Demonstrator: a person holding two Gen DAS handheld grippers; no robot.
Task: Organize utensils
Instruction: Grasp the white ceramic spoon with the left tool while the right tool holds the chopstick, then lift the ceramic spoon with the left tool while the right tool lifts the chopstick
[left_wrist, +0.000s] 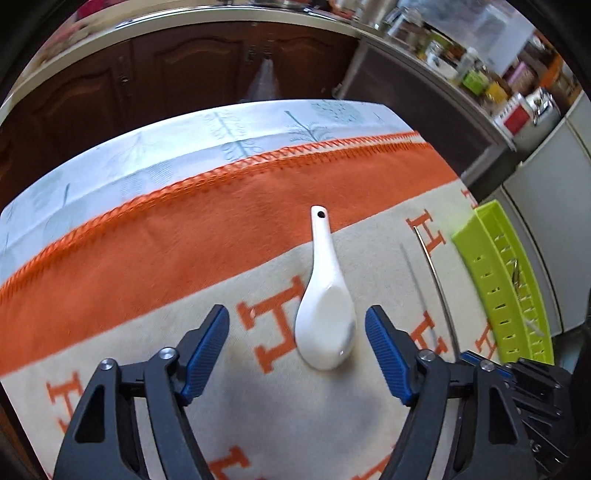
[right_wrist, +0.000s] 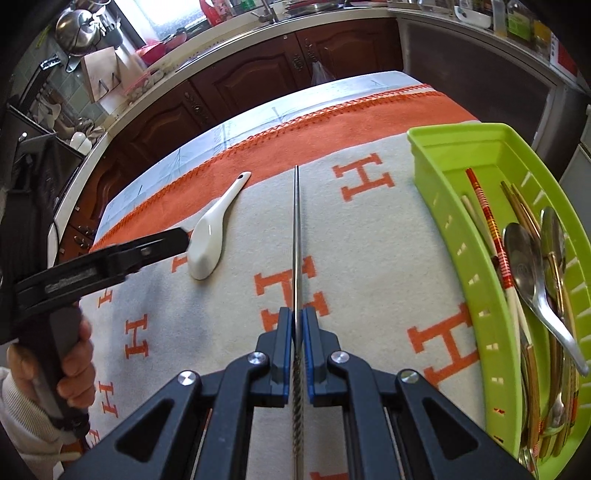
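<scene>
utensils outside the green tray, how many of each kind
white ceramic soup spoon: 1, lying on the blanket between the open left tongs
metal chopstick: 1, clamped in the right tongs
total: 2
The utensils lying in the green tray overlap and are not counted.

A white ceramic spoon (left_wrist: 327, 314) lies flat between the left fingers (left_wrist: 207, 347), touching neither, handle pointing away. A thin metal chopstick (right_wrist: 296, 240) is pinched between the right fingers (right_wrist: 282, 350), jutting straight ahead.
</scene>
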